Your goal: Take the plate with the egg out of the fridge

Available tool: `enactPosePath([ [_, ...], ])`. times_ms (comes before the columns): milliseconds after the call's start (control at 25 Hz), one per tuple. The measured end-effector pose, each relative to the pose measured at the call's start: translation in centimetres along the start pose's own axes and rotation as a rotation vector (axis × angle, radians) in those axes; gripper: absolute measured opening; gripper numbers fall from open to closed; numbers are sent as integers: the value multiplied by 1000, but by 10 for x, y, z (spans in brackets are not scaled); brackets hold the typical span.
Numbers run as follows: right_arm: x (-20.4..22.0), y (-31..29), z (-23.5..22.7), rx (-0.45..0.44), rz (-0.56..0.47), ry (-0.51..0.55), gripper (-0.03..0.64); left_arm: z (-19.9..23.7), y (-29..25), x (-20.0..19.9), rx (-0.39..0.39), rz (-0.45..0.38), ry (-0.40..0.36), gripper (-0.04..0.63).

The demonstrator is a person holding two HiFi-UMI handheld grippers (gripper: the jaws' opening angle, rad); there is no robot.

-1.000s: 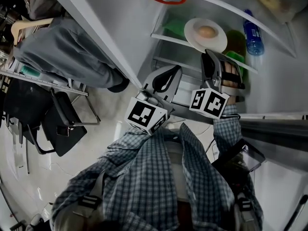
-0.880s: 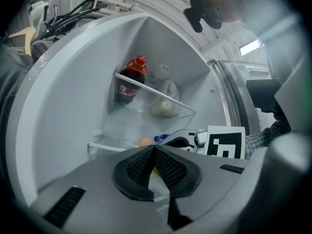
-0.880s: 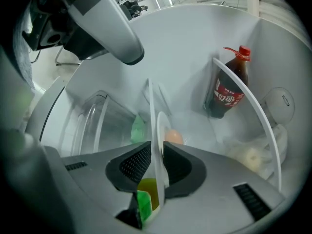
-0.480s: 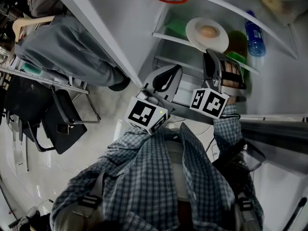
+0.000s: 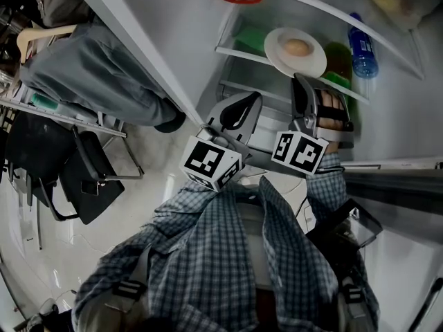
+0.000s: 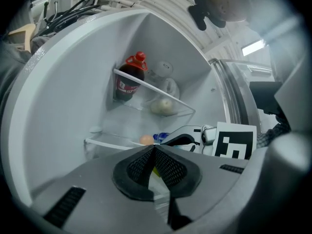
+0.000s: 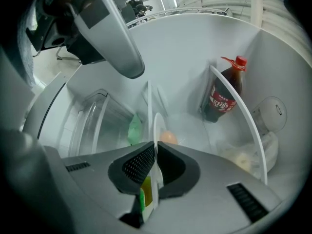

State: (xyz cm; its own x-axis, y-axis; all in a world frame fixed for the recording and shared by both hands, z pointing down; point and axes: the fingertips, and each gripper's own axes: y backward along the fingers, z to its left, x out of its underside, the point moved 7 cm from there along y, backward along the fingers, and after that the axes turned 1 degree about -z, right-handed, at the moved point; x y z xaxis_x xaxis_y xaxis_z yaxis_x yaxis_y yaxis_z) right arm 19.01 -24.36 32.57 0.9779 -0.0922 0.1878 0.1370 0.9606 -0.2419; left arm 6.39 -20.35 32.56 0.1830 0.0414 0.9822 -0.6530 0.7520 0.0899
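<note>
A white plate (image 5: 309, 61) with a brown egg (image 5: 296, 46) on it is at the front of a glass fridge shelf (image 5: 239, 52). My right gripper (image 5: 298, 80) is shut on the plate's near rim. In the right gripper view the plate (image 7: 158, 126) stands edge-on between the fingers of the right gripper (image 7: 156, 149), with the egg (image 7: 168, 137) just past them. I cannot tell whether the plate rests on the shelf. My left gripper (image 5: 250, 104) hangs shut and empty below and left of the plate; its view shows the left gripper (image 6: 153, 148) and the egg (image 6: 146, 140).
A cola bottle (image 7: 224, 90) with a red cap stands on an upper shelf. A blue bottle (image 5: 362, 48) and green items (image 5: 338, 61) lie right of the plate. The open fridge door (image 5: 135, 43) runs along the left. A black chair (image 5: 86, 178) stands on the floor.
Almost nothing has changed: the right gripper and the plate have shifted a few pixels, and the left gripper has stayed where it was.
</note>
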Motion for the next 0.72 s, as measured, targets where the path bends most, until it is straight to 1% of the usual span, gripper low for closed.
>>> enactPosePath([
  [240,-1,8,1,3,-4,-4,25,5,-6,-2,27,-18,100,6],
  [320,1,12,1,6,-4,-6,25,5,-10,0,42,-16,145,6],
  [360,1,14,1,9,-5,-8,25,5,-13,1,57,-12,179,6],
  [480,-1,18,1,19,-11,-10,25,7,-19,5,103,-6,326,6],
  [520,-2,18,1,23,-15,-8,25,8,-21,6,115,-3,362,6],
  [560,-2,19,2,27,-19,-6,25,9,-23,6,124,4,383,6],
  [600,-2,19,2,29,-21,-6,25,7,-26,7,130,16,388,6],
  [720,2,24,5,35,-25,-11,25,-1,-34,8,144,43,375,6],
])
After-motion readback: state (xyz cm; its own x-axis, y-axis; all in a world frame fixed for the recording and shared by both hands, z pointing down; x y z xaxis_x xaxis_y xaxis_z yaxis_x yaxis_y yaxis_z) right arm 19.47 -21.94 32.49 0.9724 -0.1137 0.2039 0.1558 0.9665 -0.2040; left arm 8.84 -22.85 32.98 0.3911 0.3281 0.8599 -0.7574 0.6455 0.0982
